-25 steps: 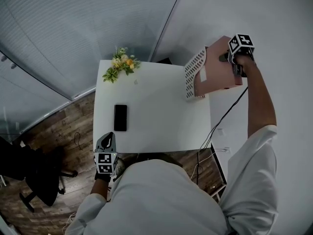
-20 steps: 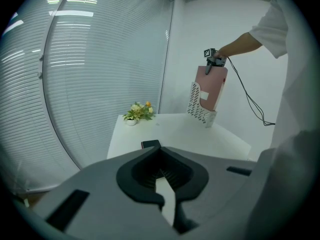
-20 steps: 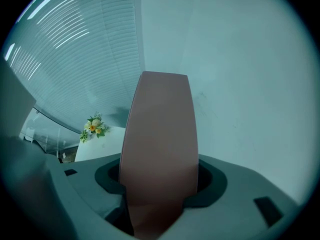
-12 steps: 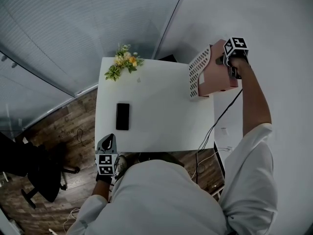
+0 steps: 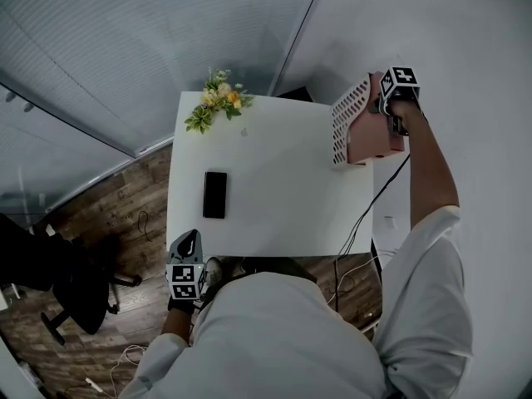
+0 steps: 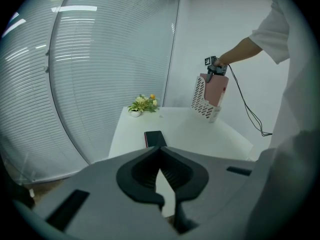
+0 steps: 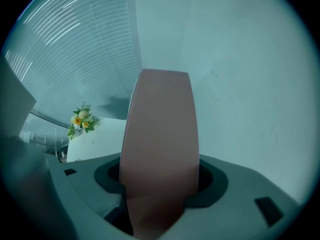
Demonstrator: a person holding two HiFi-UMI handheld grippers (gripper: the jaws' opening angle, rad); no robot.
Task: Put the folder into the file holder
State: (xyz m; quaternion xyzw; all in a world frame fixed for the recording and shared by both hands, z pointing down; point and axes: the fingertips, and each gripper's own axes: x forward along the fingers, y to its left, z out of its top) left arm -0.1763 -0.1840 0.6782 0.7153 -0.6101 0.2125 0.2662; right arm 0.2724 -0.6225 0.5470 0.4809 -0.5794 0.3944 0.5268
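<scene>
A pink folder (image 5: pixel 371 136) stands nearly upright at the table's far right corner, and my right gripper (image 5: pixel 389 106) is shut on its upper edge. Its lower part sits behind the perforated wall of the white file holder (image 5: pixel 347 120). The right gripper view is filled by the folder (image 7: pixel 160 139) clamped between the jaws of the right gripper (image 7: pixel 159 186). From the left gripper view the folder (image 6: pixel 217 90) and file holder (image 6: pixel 201 100) appear far off. My left gripper (image 5: pixel 184 249) hangs low at the table's near left edge; the left gripper (image 6: pixel 160 151) is shut and holds nothing.
A black phone (image 5: pixel 215 194) lies on the white table (image 5: pixel 274 198) toward the left. A small pot of flowers (image 5: pixel 219 100) stands at the far left corner. A cable (image 5: pixel 372 206) hangs off the right side by the wall. A black office chair (image 5: pixel 71 293) stands on the floor at left.
The right gripper has brought the folder closer to the holder and turned it more upright, so less of its face shows. The left gripper has stayed by the near edge.
</scene>
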